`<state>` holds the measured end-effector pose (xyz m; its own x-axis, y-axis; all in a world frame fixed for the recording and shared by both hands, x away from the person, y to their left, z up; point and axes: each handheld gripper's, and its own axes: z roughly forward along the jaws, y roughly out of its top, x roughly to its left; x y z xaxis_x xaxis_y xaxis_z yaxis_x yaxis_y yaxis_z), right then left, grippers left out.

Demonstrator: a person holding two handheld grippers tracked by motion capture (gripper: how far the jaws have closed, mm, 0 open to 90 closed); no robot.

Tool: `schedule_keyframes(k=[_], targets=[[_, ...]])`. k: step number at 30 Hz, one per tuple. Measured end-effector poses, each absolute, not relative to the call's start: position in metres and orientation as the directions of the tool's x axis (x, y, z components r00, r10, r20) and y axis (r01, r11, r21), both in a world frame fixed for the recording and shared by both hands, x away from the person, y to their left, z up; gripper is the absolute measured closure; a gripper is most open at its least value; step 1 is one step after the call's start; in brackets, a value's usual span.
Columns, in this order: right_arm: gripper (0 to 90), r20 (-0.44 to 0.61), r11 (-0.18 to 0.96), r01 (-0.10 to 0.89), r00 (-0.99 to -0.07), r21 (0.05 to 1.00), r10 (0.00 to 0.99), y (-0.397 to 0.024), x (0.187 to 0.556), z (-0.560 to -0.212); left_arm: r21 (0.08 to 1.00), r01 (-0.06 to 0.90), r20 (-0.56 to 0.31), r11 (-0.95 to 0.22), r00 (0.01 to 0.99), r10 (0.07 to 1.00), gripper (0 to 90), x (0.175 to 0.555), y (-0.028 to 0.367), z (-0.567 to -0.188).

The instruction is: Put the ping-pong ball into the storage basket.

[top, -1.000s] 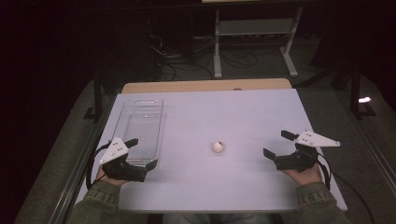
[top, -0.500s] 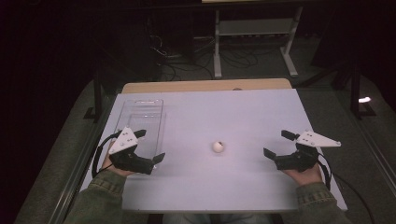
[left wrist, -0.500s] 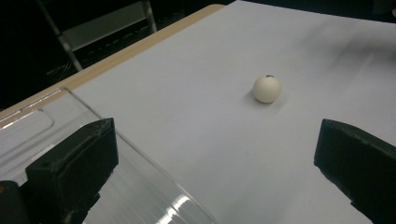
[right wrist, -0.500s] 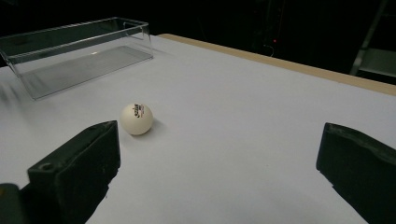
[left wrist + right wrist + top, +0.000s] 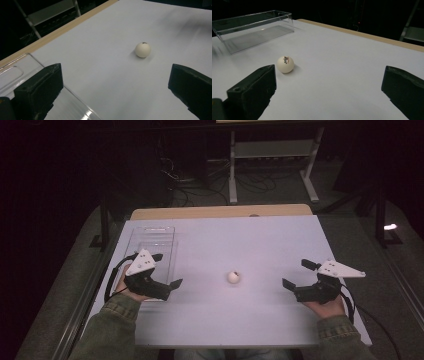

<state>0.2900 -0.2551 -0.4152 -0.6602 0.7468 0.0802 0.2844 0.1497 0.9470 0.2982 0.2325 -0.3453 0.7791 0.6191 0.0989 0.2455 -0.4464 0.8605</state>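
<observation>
Jaws on both tongs stand wide with nothing between them — the left gripper (image 5: 167,270) hangs over the near end of the clear box (image 5: 150,240), the right gripper (image 5: 299,276) sits well apart at the other side of the white table (image 5: 260,240). Between the two, out ahead of each pair of jaws, lies a small white ball (image 5: 233,277) alone on the bare surface; in the left gripper view it rests (image 5: 143,49) beyond the gap, nearer the right-hand jaw. My guess is the ball goes into the box. It is light and round — a jaw tip nudging it off-centre would likely send it rolling away, and a hard squeeze could pop it out sideways.
</observation>
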Motion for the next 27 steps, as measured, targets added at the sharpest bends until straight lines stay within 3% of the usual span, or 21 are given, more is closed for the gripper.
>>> schedule_keyframes(k=[12, 27], targets=[[0.0, 0.076, 0.150, 0.276, -0.665, 0.949, 0.743, -0.254, 0.289, -0.415, 0.833, 0.200, 0.156, -0.517, 0.810, 0.565, 0.0, 0.309, 0.209, -0.335], [0.0, 0.078, 0.150, 0.276, -0.670, 0.949, 0.739, -0.253, 0.289, -0.415, 0.807, 0.203, 0.150, -0.555, 0.839, 0.523, 0.0, 0.326, 0.193, -0.328]])
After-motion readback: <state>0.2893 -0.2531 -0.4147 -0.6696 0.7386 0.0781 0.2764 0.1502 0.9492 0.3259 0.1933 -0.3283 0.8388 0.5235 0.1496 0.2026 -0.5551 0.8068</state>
